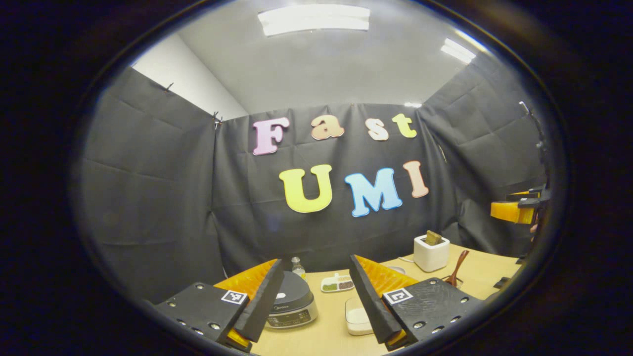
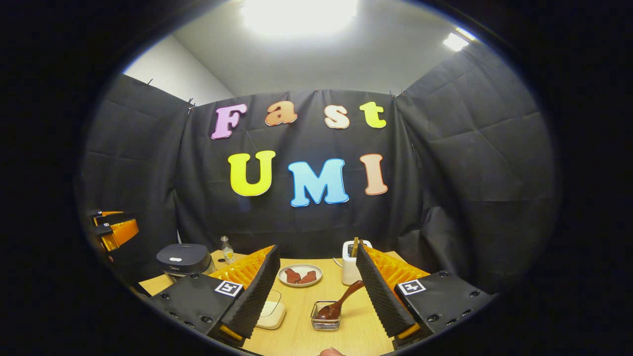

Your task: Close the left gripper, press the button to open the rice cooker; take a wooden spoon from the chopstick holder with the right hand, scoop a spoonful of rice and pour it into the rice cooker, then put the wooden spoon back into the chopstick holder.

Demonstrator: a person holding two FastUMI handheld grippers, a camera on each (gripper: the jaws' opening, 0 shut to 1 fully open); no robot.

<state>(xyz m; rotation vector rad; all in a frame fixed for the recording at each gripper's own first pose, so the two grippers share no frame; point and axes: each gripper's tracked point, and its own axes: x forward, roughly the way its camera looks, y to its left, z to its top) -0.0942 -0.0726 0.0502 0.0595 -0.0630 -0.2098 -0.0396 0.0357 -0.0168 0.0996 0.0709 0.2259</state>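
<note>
The dark rice cooker (image 1: pixel 292 301) stands on the wooden table with its lid down, just beyond my left gripper (image 1: pixel 316 306), which is open and holds nothing. A clear box of white rice (image 1: pixel 357 316) sits to its right. In the right gripper view the wooden spoon (image 2: pixel 341 299) leans in a small wire chopstick holder (image 2: pixel 326 316), right ahead of my open, empty right gripper (image 2: pixel 316 301). The rice box (image 2: pixel 271 309) lies left of the holder, and the rice cooker (image 2: pixel 183 259) stands far left. The spoon (image 1: pixel 457 269) also shows at the right of the left gripper view.
A white toaster-like box (image 2: pixel 350 262) stands at the back, beside a plate with brown pieces (image 2: pixel 300 274). A small bottle (image 1: pixel 297 267) and a divided dish (image 1: pixel 336 283) sit behind the cooker. The other gripper (image 1: pixel 517 210) hovers at the right edge, raised above the table.
</note>
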